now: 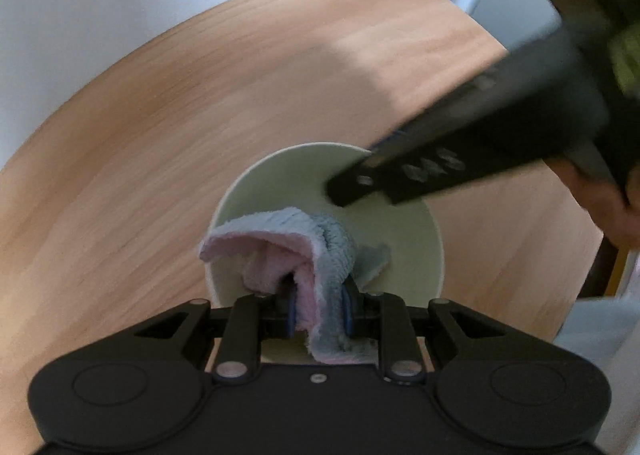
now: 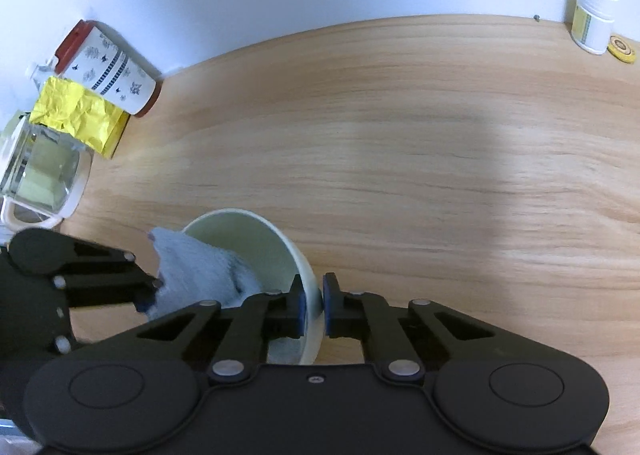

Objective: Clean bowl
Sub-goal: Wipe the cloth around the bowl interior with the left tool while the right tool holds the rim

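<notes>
Pale green, the bowl (image 2: 276,251) sits on the wooden table (image 2: 440,159) with its rim pinched between the two pads of the right gripper (image 2: 314,305), which I take to be steadying it so it cannot slide. The left gripper (image 1: 319,313) is clamped on a folded pink and grey-blue cloth (image 1: 288,243) pushed down inside, apparently for wiping the inner wall. The bowl is round with no long axis, and its mouth opens upward, perhaps tipped slightly.
</notes>
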A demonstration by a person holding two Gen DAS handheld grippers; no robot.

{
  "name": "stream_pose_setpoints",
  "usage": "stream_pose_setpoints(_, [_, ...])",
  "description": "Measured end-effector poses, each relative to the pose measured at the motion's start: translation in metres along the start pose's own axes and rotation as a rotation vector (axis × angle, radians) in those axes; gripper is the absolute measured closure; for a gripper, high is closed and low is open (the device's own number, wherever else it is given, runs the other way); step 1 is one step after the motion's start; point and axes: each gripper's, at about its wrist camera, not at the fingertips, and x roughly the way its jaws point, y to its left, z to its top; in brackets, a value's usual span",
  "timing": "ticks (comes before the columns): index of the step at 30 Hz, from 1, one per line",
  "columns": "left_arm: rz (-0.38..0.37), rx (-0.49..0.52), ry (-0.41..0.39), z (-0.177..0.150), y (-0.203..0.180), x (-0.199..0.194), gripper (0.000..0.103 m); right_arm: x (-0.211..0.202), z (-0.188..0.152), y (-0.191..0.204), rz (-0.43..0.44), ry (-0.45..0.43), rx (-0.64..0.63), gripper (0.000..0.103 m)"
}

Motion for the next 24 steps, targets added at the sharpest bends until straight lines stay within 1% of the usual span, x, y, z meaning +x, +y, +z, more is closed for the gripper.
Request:
stream_pose_setpoints(2, [0.022, 0.038, -0.003, 0.0, -0.007, 0.001, 0.08, 0.001, 0.0, 0.0, 0.004, 0.004, 0.006, 0.093])
stream_pose_setpoints(4, [0.057, 0.044, -0.009, 0.0, -0.009, 0.0, 0.075, 0.002, -0.001, 0.0, 0.002, 0.008, 0.002, 0.093])
stream_pose_setpoints(6, [0.074, 0.042, -0.007, 0.0, -0.008, -0.003, 0.073, 0.003, -0.002, -0.001, 0.003, 0.012, 0.008, 0.093])
stream_pose_setpoints(8, [0.07, 0.042, -0.012, -0.001, -0.007, -0.009, 0.066, 0.002, -0.002, -0.003, 0.009, 0.016, 0.022, 0.092])
stream_pose_setpoints(9, [0.068, 0.031, -0.015, -0.001, -0.006, -0.015, 0.059, 0.002, -0.002, -0.003, 0.01, 0.019, 0.023, 0.092])
stream_pose_setpoints(10, [0.065, 0.021, -0.019, -0.002, -0.004, -0.02, 0.057, 0.002, -0.003, -0.004, 0.011, 0.021, 0.024, 0.092])
stream_pose_setpoints(15, [0.036, -0.016, -0.039, -0.005, -0.001, -0.037, 0.057, 0.001, -0.005, -0.003, 0.007, 0.021, 0.022, 0.092])
stream_pose_setpoints(18, [0.039, -0.034, -0.034, -0.004, -0.001, -0.035, 0.059, 0.001, -0.006, -0.005, 0.014, 0.026, 0.032, 0.092])
stream_pose_setpoints(19, [0.037, -0.043, -0.028, -0.003, -0.001, -0.032, 0.063, 0.001, -0.005, -0.005, 0.017, 0.03, 0.033, 0.092])
stream_pose_setpoints(20, [0.038, -0.049, -0.024, -0.002, -0.003, -0.028, 0.065, 0.001, -0.005, -0.006, 0.018, 0.031, 0.033, 0.092])
stream_pose_setpoints(24, [0.047, -0.062, 0.005, -0.004, -0.003, -0.017, 0.066, 0.0, -0.004, -0.006, 0.019, 0.036, 0.032, 0.092])
